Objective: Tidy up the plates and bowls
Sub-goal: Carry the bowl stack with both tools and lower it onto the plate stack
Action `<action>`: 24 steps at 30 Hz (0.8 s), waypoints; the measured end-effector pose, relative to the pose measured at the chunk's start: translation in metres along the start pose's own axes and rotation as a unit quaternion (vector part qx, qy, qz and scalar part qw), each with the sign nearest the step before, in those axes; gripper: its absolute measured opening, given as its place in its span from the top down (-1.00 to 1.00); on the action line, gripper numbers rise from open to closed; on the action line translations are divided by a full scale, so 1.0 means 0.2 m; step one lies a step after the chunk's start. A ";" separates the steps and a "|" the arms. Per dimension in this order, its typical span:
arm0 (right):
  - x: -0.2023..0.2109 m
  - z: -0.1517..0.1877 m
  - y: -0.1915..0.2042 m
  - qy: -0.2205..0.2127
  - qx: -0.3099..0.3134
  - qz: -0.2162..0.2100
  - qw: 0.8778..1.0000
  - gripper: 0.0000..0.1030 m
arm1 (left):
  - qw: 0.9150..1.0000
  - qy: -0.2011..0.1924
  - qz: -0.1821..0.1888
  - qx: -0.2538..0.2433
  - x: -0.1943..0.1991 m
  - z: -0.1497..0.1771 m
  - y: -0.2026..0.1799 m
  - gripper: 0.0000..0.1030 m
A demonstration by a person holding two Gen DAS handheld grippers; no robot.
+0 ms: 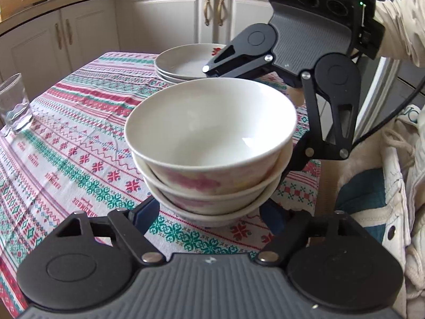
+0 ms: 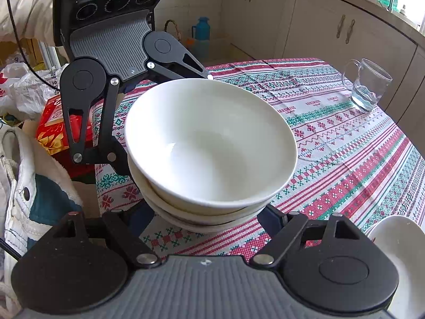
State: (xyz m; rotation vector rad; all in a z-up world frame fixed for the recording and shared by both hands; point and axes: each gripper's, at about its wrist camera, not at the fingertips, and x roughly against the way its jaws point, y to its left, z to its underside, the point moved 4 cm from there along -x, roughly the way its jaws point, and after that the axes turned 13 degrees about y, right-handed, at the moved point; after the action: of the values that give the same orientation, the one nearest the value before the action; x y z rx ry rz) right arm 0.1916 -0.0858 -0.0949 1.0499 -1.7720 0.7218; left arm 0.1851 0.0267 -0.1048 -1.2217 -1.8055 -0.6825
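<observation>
A stack of three white bowls (image 1: pixel 209 143) with pink flower prints stands on the patterned tablecloth (image 1: pixel 66 143). My left gripper (image 1: pixel 209 216) is spread wide around the stack's base, fingers at both sides. My right gripper (image 2: pixel 209 216) is spread the same way around the stack (image 2: pixel 209 143) from the opposite side. Whether the fingers press on the bowls I cannot tell. A stack of white plates (image 1: pixel 186 62) sits at the far end of the table, behind the right gripper's body (image 1: pixel 305 40). The plates' edge (image 2: pixel 398 252) also shows at the lower right of the right wrist view.
A clear glass mug (image 1: pixel 16 106) with a little water stands at the table's left edge; it also shows at the far right in the right wrist view (image 2: pixel 368 86). Cabinets (image 1: pixel 172 18) stand behind. A red box (image 2: pixel 53 125) and plastic bags (image 2: pixel 24 85) lie beside the table.
</observation>
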 end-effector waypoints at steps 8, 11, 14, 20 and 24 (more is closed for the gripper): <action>-0.01 -0.01 -0.01 0.007 0.000 -0.006 1.000 -0.71 | 1.000 0.001 0.015 -0.015 -0.01 -0.01 0.02 -0.59; -0.01 -0.01 -0.01 0.007 0.000 -0.008 1.000 -0.71 | 1.000 0.002 0.020 -0.017 -0.02 -0.01 0.03 -0.61; -0.01 -0.01 -0.02 0.008 0.001 -0.009 1.000 -0.71 | 1.000 0.006 0.023 -0.019 -0.02 -0.01 0.02 -0.61; -0.01 -0.01 -0.02 0.014 0.000 -0.011 1.000 -0.71 | 0.999 0.018 0.027 -0.026 -0.02 -0.03 0.03 -0.60; -0.01 -0.01 -0.02 0.018 0.001 -0.013 1.000 -0.71 | 0.999 0.020 0.034 -0.025 -0.02 -0.03 0.03 -0.60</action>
State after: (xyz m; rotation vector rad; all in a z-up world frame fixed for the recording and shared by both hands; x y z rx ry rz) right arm 0.1963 -0.0847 -0.0952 1.0534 -1.7235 0.7215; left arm 0.1939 0.0226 -0.1061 -1.2881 -1.7165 -0.7132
